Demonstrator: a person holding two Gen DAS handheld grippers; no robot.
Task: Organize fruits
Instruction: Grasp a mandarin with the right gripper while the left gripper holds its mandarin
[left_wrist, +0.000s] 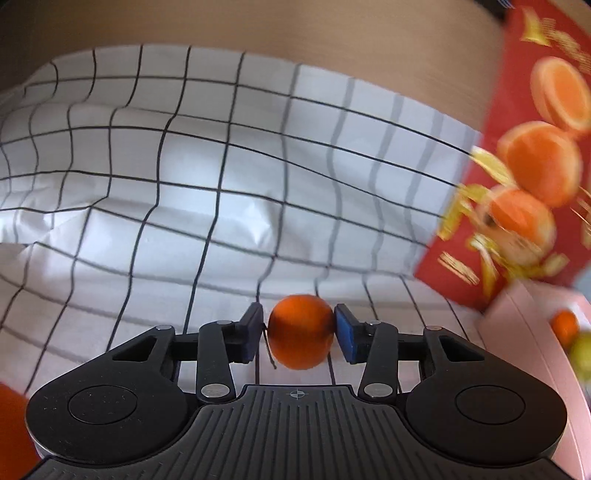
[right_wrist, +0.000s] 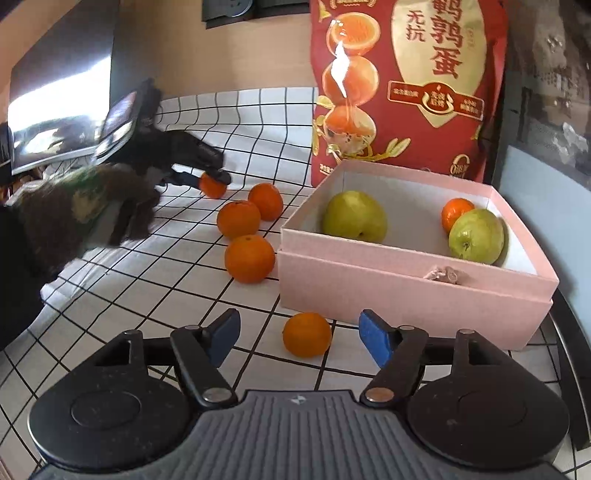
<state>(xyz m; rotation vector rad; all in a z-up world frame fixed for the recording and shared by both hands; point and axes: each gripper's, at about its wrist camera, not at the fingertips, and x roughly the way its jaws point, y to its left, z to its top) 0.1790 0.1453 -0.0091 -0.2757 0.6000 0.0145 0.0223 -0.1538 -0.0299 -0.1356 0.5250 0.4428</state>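
Left hand-held gripper (left_wrist: 299, 334): lower centre of the left wrist view, jaws drawn in on a small round orange mandarin (left_wrist: 300, 330), blue pads (left_wrist: 345, 338) touching both its sides; it looks gripped, and whether it is clear of the cloth cannot be told. From the right wrist view the same pair sits at centre left, over the far part of the cloth.

Right hand-held gripper (right_wrist: 299, 338): lower centre of its own view, jaws wide apart, nothing held. A loose orange mandarin (right_wrist: 306, 334) lies on the cloth between and just ahead of its fingers, untouched.

White cloth with black grid lines (right_wrist: 177, 266): covers the desk, rumpled in the left wrist view.

Three further orange mandarins (right_wrist: 250, 258): clustered at centre, just left of the box.

Pale pink rectangular cardboard box (right_wrist: 406, 291): right of centre, open top. Contents: two yellow-green pears (right_wrist: 354, 218), one at the left and one at the right, with a mandarin behind the right pear.

Red printed foil bag (right_wrist: 406, 74): standing upright behind the box, top of frame.

Risks, as judged:
- Left grip sits on a round, smooth fruit with a narrow pad contact; a quick swing toward the box could let it slip out and roll.
- The rumpled cloth may send a dropped fruit toward the desk edge.
- Closing the right jaws off-centre could push the near mandarin away or against the box wall.
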